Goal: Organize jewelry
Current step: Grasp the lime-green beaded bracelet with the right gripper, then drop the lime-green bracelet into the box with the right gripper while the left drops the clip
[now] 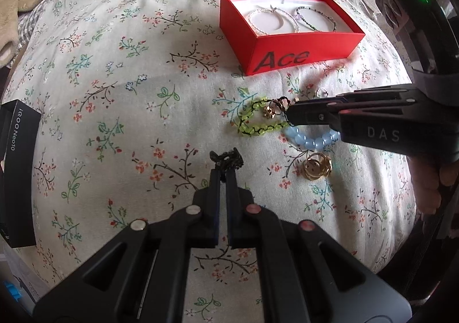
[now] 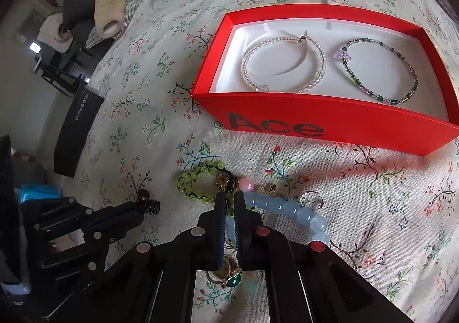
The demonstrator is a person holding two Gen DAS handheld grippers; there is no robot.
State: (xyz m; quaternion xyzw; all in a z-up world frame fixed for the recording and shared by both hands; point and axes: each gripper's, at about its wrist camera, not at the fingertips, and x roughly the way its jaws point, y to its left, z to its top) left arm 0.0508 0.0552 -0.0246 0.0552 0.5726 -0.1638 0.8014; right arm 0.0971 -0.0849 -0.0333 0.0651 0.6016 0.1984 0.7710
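1. Left wrist view:
   - Bed (image 1: pixel 120 70) with floral sheet carries everything; red box (image 1: pixel 298 48) marked "Ace" sits far side, open, with a clear bead bracelet (image 1: pixel 271 20) and a dark green bead bracelet (image 1: pixel 315 17) lying side by side inside.
   - Left claw (image 1: pixel 224 164) is pressed nearly together, pinching a small black chain piece (image 1: pixel 226 157) at its tips, low over the sheet and apart from the loose pile.
   - Right claw (image 1: pixel 289 116) comes in from the right, tips down in the pile at the knot of the lime bead bracelet (image 1: pixel 252 122). Blue bead bracelet (image 1: pixel 312 138) lies just beside it, gold ring cluster (image 1: pixel 317 168) nearer the camera.
   - Black phone box (image 1: pixel 17 168) at left edge, not involved.

2. Right wrist view:
   - Right claw (image 2: pixel 229 195) nearly closed around the lime bracelet (image 2: pixel 198 182) near its gold clasp; blue beads (image 2: pixel 289 207) pass just beside and partly between the fingers, so whether only the lime one is caught I cannot tell for sure.
   - Ring with green stone (image 2: pixel 231 280) lies under the claw body. Small silver ring (image 2: pixel 311 199) touches the blue strand.
   - Left claw (image 2: pixel 143 209) visible at left with the black piece.

3. Step, as judged: picking loose pieces, two already boxed, pile still out.

4. Next move calls for: lift the lime bracelet clear without dragging the blue strand, carry over the box wall, release on bare white lining beside the others. Tangle risk is high.
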